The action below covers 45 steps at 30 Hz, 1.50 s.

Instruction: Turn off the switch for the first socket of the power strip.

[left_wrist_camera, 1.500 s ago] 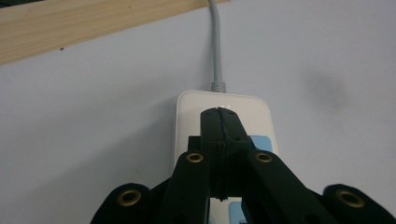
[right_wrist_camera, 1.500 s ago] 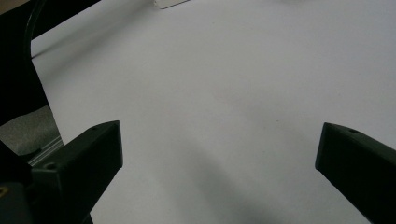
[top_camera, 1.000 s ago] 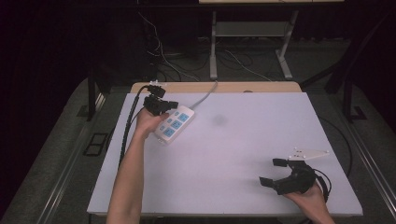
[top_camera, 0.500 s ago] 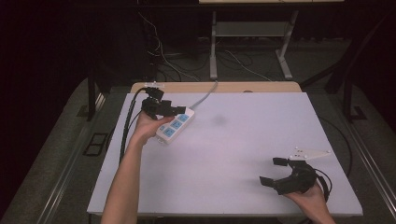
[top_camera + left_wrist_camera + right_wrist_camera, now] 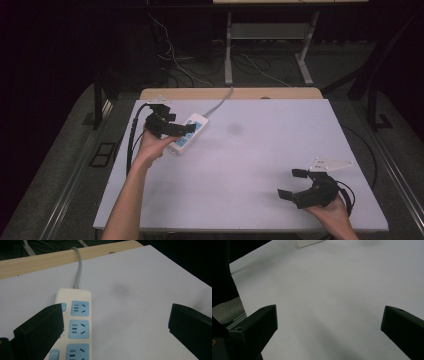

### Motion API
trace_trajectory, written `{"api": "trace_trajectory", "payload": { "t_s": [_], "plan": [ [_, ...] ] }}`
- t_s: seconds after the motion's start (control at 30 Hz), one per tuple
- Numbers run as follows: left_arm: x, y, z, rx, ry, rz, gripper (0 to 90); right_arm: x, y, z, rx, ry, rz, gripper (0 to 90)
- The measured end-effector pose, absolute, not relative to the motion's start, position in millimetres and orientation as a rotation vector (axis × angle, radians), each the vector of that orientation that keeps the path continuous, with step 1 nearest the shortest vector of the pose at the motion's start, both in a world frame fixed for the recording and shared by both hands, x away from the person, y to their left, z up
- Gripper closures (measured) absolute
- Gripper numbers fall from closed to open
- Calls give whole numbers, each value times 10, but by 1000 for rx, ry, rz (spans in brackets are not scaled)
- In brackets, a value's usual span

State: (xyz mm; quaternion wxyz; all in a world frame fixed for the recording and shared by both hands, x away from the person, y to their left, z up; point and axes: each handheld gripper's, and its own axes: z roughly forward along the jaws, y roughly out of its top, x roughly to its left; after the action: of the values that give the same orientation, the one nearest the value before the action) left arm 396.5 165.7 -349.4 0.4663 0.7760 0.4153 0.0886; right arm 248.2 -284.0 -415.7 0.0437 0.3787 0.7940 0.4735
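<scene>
Fingers point(image 5: 40, 332) wide over power strip point(image 5: 76, 327)

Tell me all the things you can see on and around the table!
power strip: one, white with blue sockets, far left of the table
cord: one, grey, from the strip over the far edge
table: one, white top, wooden strip at the far edge
smudge: one, grey, mid-table
cables: several, on the floor behind
left gripper: black, open, over the strip
right gripper: black, open, near right corner
</scene>
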Motion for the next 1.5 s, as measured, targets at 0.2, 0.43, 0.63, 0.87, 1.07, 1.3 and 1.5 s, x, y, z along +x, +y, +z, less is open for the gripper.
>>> {"api": "trace_trajectory", "payload": {
  "t_s": [0.2,0.43,0.63,0.87,1.07,1.3,1.5],
  "plan": [
    [3799,1763,-3504,1855,1007,222,0,2484,-2838,-4160,1161,2427,1447,4],
    [3585,1836,-3485,1829,982,244,0,2484,-2838,-4160,1161,2425,1446,5],
    [3406,1856,-3478,1829,954,252,0,2483,-2840,-4159,1165,2422,1445,5],
    [3256,1870,-3557,1828,937,243,0,2485,-2832,-4161,1163,2424,1442,4],
    [3111,1867,-3641,1823,910,222,0,2489,-2834,-4163,1170,2422,1439,5],
    [2954,1875,-3743,1818,891,206,0,2487,-2832,-4165,1170,2422,1437,4],
    [2838,1823,-3834,1840,862,180,0,2483,-2835,-4172,1176,2424,1435,4]
  ]
}}
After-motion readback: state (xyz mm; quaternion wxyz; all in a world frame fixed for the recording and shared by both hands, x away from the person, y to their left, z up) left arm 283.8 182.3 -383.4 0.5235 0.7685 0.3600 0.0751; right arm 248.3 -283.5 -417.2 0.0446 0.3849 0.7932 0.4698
